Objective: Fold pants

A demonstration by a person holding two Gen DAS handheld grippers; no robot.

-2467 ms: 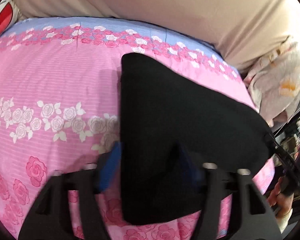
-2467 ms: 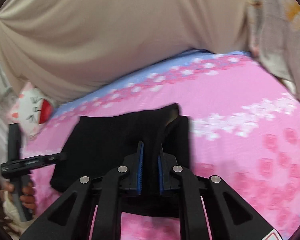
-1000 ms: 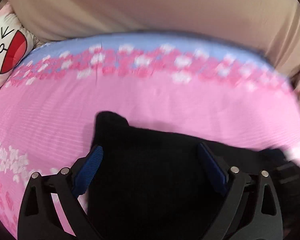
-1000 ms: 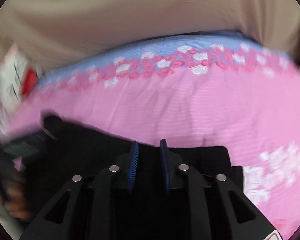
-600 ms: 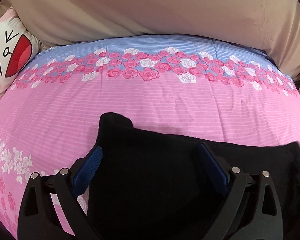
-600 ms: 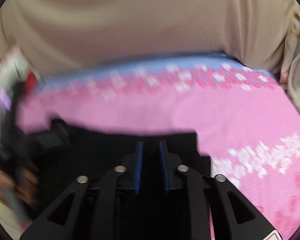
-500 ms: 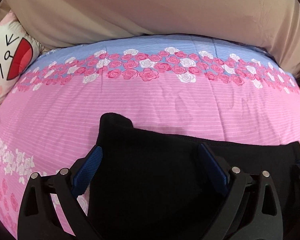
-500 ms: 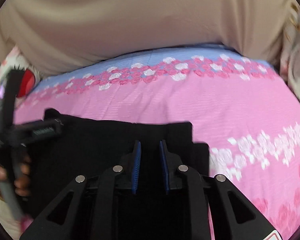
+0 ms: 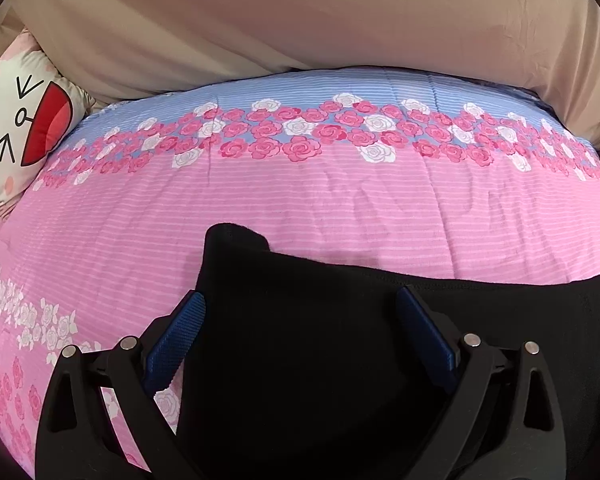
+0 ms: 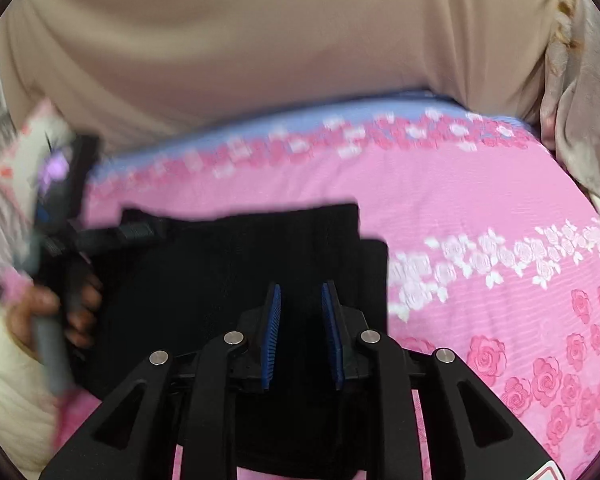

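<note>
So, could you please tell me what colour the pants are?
The pants are plain black, with no visible pattern; the left wrist view shows them best.

Both wrist cameras sit close above the bed [image 9: 300, 208], tilted down toward its far edge, sharing the black pants [image 9: 320, 340] at frame bottom.

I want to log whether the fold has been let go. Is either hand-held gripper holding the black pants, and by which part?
Nothing is held. The left hand-held gripper is wide open over the black pants; the right hand-held gripper has just been opening, pads clear of the cloth.
</note>
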